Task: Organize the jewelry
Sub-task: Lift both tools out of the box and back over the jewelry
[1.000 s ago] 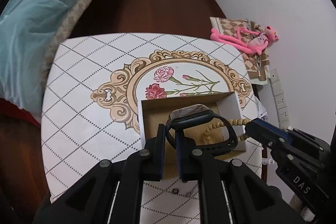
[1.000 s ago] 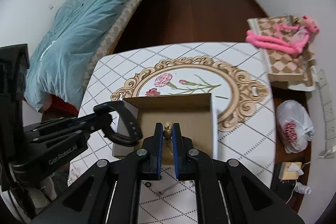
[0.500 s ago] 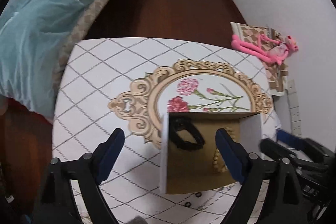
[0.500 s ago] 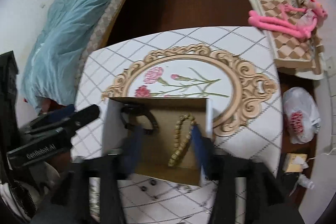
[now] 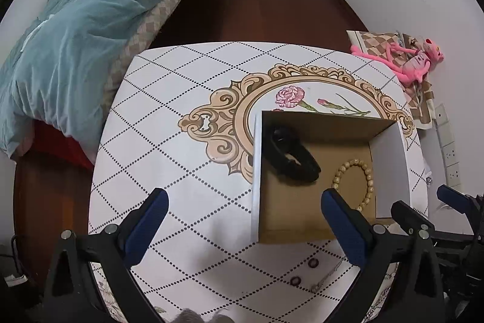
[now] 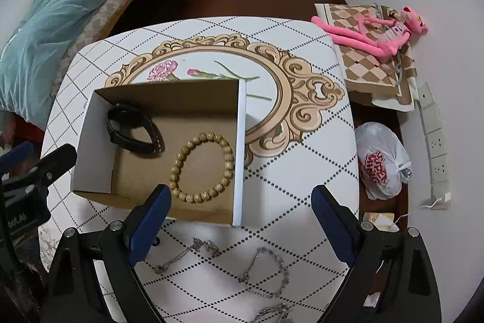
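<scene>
An open cardboard box [image 6: 240, 141] [image 5: 255, 171] stands on the patterned table. Inside lie a black watch [image 6: 130, 129] [image 5: 290, 156] on the left and a wooden bead bracelet [image 6: 201, 168] [image 5: 355, 180] on the right. My left gripper [image 5: 245, 226] is open and empty, above the table just left of the box's near corner. My right gripper [image 6: 242, 220] is open and empty, above the box's near right corner. Silver chain bracelets [image 6: 263, 271] and a chain [image 6: 184, 255] lie on the table in front of the box.
The table [image 5: 169, 123] has a floral medallion print. A bed with a teal quilt [image 5: 75, 32] stands to the left. A pink plush toy [image 6: 375, 29] on a checked bag and a white plastic bag [image 6: 381, 162] lie on the right. Small rings [image 5: 302, 271] lie near the table's front edge.
Both grippers opened, letting go of the watch and the bead bracelet, which now lie in the box. Both grippers drew back and up from the box.
</scene>
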`<act>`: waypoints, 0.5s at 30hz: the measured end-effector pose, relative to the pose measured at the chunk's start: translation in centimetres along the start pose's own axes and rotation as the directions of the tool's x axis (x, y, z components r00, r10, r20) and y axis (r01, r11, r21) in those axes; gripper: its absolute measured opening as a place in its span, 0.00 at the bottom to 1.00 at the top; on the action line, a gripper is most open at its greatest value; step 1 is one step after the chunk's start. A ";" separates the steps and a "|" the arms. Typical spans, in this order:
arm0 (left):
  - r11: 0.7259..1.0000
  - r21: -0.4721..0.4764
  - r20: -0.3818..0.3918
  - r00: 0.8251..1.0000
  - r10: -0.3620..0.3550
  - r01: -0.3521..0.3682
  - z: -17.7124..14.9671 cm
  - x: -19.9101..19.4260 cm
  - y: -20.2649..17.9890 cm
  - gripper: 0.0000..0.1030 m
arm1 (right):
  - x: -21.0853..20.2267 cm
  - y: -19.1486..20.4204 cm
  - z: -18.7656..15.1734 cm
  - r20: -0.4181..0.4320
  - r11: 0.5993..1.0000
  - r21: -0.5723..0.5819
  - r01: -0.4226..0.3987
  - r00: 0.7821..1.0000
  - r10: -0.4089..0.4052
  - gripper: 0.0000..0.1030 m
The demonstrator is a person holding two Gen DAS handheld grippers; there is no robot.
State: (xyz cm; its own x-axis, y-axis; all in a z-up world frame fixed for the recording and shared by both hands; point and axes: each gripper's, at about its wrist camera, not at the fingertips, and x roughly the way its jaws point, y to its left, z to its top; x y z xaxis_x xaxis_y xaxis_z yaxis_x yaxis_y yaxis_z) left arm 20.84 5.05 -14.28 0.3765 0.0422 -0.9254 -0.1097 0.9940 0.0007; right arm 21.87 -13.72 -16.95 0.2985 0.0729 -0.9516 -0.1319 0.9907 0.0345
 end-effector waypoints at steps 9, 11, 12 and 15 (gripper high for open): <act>0.999 -0.030 0.044 0.999 0.015 -0.014 -1.1 -2.6 0.5 1.00 | -2.8 0.3 -0.7 0.065 1.000 0.005 0.014 0.998 -0.014 0.92; 1.000 -0.024 0.065 0.998 0.017 -0.015 -1.3 -3.6 0.4 1.00 | -4.0 0.3 -0.8 0.090 1.000 0.007 0.019 0.996 -0.019 0.92; 1.000 -0.022 0.079 0.997 0.018 -0.016 -1.4 -4.2 0.4 1.00 | -4.8 0.2 -1.0 0.109 1.000 0.009 0.023 0.994 -0.024 0.92; 0.999 -0.017 0.122 0.992 0.030 -0.028 -2.1 -6.3 0.4 1.00 | -7.0 0.1 -1.6 0.154 0.999 0.016 0.031 0.988 -0.033 0.92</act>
State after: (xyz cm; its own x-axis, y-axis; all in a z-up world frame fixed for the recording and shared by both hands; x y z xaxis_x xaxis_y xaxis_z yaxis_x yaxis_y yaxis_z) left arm 16.53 4.95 -9.21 0.4824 0.0844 -0.8719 -0.1356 0.9905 0.0208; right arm 18.23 -14.36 -10.77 0.4443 0.0570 -0.8941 -0.1073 0.9942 0.0101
